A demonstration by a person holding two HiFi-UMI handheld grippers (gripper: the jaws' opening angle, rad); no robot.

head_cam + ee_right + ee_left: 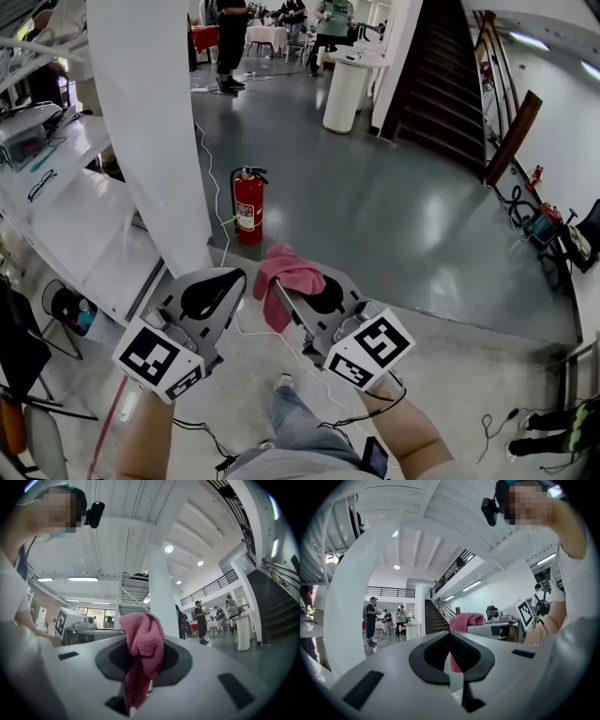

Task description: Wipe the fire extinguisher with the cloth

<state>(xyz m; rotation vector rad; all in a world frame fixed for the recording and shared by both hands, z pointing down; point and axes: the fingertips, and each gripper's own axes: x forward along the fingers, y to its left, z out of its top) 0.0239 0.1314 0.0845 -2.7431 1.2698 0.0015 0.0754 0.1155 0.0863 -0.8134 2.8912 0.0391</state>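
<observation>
A red fire extinguisher (pixel 248 208) stands upright on the grey floor beside a white column, well ahead of both grippers. A pink cloth (pixel 286 277) hangs from my right gripper (pixel 289 292), which is shut on it. The right gripper view shows the cloth (pixel 143 641) bunched between the jaws of that gripper (pixel 140 667) and drooping down. My left gripper (pixel 232 281) is held level with the right one, to its left, its jaws together and nothing in them. In the left gripper view its tips (pixel 450 635) meet, with the cloth (pixel 466 619) beyond.
A wide white column (pixel 155 122) rises just left of the extinguisher, and white shelving (pixel 66 206) lies further left. A cable (pixel 214 187) trails over the floor. A white pedestal (pixel 345 94), dark stairs (pixel 441 84) and people (pixel 232 37) stand at the back. Tools (pixel 544 225) lie at the right.
</observation>
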